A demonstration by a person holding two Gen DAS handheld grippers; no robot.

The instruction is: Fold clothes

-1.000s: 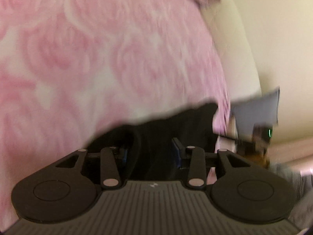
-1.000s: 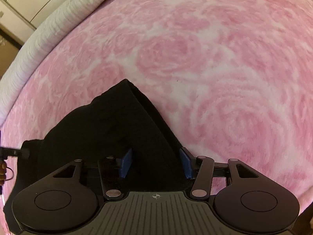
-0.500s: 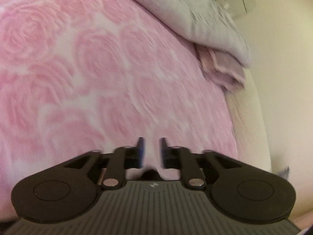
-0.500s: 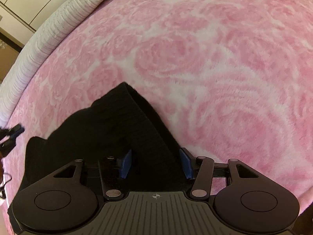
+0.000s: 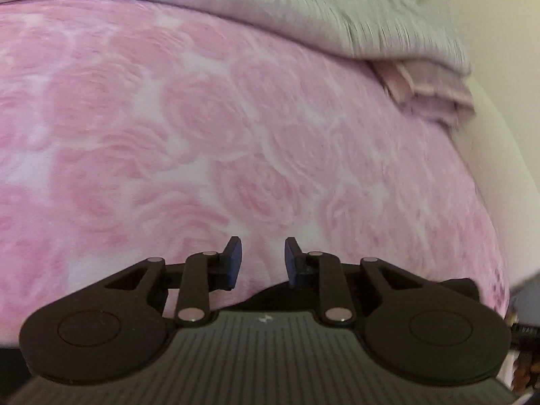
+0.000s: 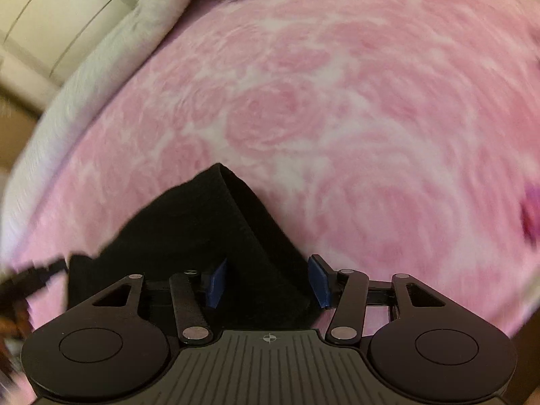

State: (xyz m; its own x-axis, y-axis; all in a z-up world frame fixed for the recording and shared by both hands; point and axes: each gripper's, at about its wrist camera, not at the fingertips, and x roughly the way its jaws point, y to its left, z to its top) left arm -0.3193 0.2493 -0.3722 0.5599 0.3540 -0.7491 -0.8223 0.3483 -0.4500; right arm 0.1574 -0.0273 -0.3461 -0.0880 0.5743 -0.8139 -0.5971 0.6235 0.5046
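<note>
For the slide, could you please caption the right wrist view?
Open right gripper poised over a folded black garment lying on a pink rose-patterned blanket.

One black garment point(image 6: 209, 236) is lying on one pink rose-patterned blanket point(image 6: 354, 118). One grey quilt point(image 5: 303, 10) is lying along the blanket's far edge, with one folded pink cloth point(image 5: 435, 87) showing beneath it.

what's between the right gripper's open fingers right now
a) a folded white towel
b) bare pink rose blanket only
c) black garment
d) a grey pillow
c: in the right wrist view the black garment lies on the pink rose blanket and runs between the blue pads of the right gripper, whose jaws stand apart on either side of the cloth rather than clamped on it.
</note>
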